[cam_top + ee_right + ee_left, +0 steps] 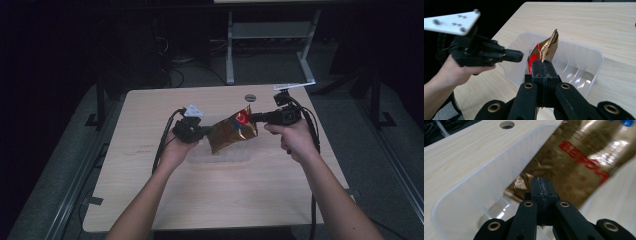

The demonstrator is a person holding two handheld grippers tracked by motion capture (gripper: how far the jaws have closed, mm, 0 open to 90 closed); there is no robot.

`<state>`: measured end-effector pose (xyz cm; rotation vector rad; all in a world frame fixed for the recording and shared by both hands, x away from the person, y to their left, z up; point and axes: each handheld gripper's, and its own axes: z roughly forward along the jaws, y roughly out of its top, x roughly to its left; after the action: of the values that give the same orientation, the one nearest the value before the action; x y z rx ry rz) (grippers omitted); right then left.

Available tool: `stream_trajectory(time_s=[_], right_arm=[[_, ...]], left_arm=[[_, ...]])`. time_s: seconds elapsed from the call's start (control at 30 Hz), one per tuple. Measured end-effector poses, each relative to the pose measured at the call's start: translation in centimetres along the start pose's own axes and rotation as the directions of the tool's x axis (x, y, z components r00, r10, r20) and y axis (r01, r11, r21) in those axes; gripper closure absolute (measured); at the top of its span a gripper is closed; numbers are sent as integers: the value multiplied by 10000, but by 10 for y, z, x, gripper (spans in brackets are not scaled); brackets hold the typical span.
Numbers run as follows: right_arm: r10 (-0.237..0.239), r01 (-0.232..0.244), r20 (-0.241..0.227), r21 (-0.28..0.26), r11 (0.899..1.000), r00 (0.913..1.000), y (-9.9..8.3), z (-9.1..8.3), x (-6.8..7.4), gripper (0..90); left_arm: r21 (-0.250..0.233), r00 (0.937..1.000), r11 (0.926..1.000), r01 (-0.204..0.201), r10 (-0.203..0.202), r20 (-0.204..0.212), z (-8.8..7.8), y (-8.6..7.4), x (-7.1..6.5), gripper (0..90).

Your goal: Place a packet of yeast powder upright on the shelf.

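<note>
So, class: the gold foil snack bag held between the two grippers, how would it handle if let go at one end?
The gold foil bag looks crinkled and thin, so it would probably flop. It likely weighs little, since pinches at its two ends hold it above the clear plastic tray. Its glossy film may be slippery.

Crinkled gold foil snack bag [231,131] with red lettering, held tilted above a clear plastic tray [220,159] mid-table.
</note>
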<state>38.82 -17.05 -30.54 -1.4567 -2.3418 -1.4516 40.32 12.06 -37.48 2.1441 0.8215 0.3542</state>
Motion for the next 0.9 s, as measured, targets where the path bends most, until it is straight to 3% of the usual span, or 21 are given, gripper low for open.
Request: stream_trajectory(time_s=[0.33, 0.57, 0.77, 0.9], right_arm=[[-169, 167, -271, -94, 9998, 9995, -3, -4, 3, 898], [-351, 350, -338, -27, 9994, 9988, 0, 0, 8, 897], [-470, 468, -445, -50, 9989, 9979, 6, 10, 14, 898], [-521, 517, -529, -85, 9986, 9972, 11, 17, 17, 898]], left_arm=[[329, 10000, 9994, 86, -85, -38, 25, 6, 0, 897], [637, 9999, 9979, 109, -102, -106, 33, 5, 2, 897], [589, 9993, 9976, 363, -360, -60, 28, 2, 8, 890], [428, 9986, 9977, 523, -524, 19, 14, -2, 10, 797]])
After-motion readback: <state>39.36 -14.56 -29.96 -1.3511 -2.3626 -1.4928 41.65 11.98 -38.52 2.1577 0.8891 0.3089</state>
